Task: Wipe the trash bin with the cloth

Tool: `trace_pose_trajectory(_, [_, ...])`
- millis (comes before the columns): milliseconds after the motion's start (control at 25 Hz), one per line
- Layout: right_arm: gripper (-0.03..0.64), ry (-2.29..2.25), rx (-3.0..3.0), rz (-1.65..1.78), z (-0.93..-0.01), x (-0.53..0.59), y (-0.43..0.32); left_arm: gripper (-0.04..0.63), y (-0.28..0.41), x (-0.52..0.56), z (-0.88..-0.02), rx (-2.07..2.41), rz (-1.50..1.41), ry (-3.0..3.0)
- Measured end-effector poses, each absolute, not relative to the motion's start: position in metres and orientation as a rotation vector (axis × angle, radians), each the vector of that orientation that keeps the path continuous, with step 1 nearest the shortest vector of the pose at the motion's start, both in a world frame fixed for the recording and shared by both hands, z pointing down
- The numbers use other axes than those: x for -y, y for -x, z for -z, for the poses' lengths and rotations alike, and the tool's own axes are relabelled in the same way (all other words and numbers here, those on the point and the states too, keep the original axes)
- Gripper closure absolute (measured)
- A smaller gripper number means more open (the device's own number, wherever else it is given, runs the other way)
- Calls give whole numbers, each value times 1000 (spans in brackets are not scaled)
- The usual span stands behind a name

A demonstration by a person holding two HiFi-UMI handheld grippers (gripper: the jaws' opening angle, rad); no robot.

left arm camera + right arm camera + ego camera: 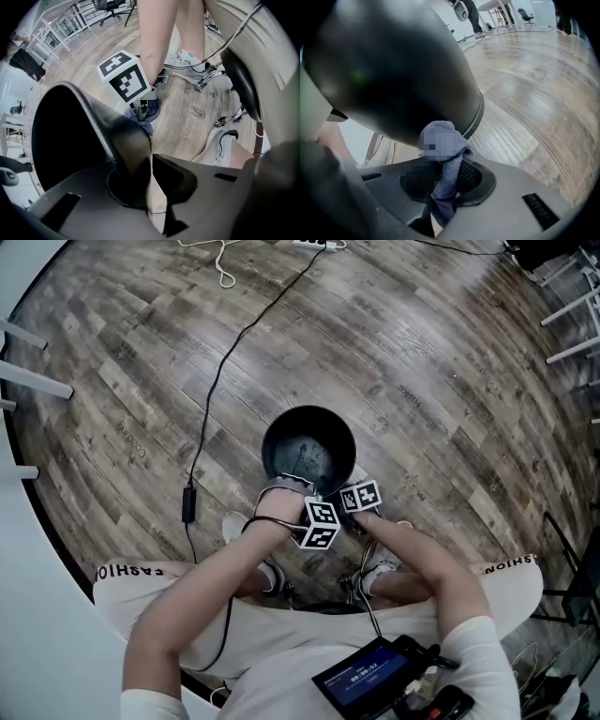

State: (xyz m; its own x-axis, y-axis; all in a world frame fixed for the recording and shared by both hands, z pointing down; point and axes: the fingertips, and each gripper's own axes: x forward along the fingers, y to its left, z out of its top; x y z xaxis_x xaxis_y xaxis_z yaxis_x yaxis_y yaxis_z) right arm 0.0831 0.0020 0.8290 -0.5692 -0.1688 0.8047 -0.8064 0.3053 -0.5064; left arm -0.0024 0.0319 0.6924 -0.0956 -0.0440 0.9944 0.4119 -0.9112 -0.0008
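**newbie_wiper:** Bin's pinned, rag's in the other hand. How do I make this pass count?

**rig_regular:** Start with what's closest to you. Your right gripper (440, 192) has its jaws pinched on the blue cloth (451, 169), with a wad bunched up above the tips. Lead with that wad, not the plastic jaws, and drag it along the curve of the wall. Your left gripper (150, 159) is clamped on the wall of the trash bin (119, 126) at the rim, one jaw inside and one outside. I'd guess that grip is what stops the bin skating on the plank floor (422, 381), so don't loosen it while you push.

**newbie_wiper:** Is the rag actually touching?

**rig_regular:** It's right up against the outer wall by the rim band, but part of the wad is blurred, so I can't tell you if it's pressing. From your head view the cloth is hidden behind the marker cubes (321, 524), and the bin's far outer side and base don't show anywhere. Expect to turn the bin.
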Motion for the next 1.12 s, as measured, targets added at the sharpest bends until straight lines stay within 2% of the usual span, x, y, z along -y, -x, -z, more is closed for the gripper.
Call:
trace_pose_trajectory(40, [540, -867, 1910, -1296, -826, -6, -86, 558, 4, -33, -693, 409, 2086, 1885])
trace_pose_trajectory(80, [540, -868, 1877, -1306, -821, -8, -92, 511, 6, -34, -692, 411, 2096, 1900])
trace_pose_trajectory(120, [540, -869, 1848, -1306, -813, -6, -101, 432, 6, -33, -690, 406, 2102, 1920])
trace_pose_trajectory(160, [540, -871, 1828, -1297, -801, -3, -110, 403, 6, -31, -684, 396, 2098, 1949])
trace_pose_trajectory(360, [540, -957, 1838, -1179, -708, 20, -164, 380, -13, -30, -619, 266, 1927, 2239])
trace_pose_trajectory(480, [540, -1113, 1968, -1073, -623, 59, -194, 380, -44, -10, -546, 27, 1660, 2526])
trace_pose_trajectory(560, [540, -1232, 2109, -1002, -553, 90, -199, 401, -59, 14, -479, -177, 1358, 2729])
trace_pose_trajectory(600, [540, -1287, 2188, -959, -517, 103, -197, 470, -62, 27, -441, -274, 1160, 2824])
trace_pose_trajectory(640, [540, -1336, 2267, -912, -482, 112, -193, 585, -61, 38, -403, -365, 947, 2911])
trace_pose_trajectory(760, [540, -1439, 2473, -704, -392, 115, -177, 586, -37, 57, -312, -572, 482, 3112])
trace_pose_trajectory(920, [540, -1479, 2618, -378, -319, 94, -156, 586, 0, 62, -271, -659, 93, 3371])
trace_pose_trajectory(1000, [540, -1477, 2648, -257, -299, 85, -147, 586, 7, 61, -264, -641, -44, 3437])
trace_pose_trajectory(1120, [540, -1457, 2671, -133, -286, 70, -136, 586, 7, 46, -262, -549, -95, 3445])
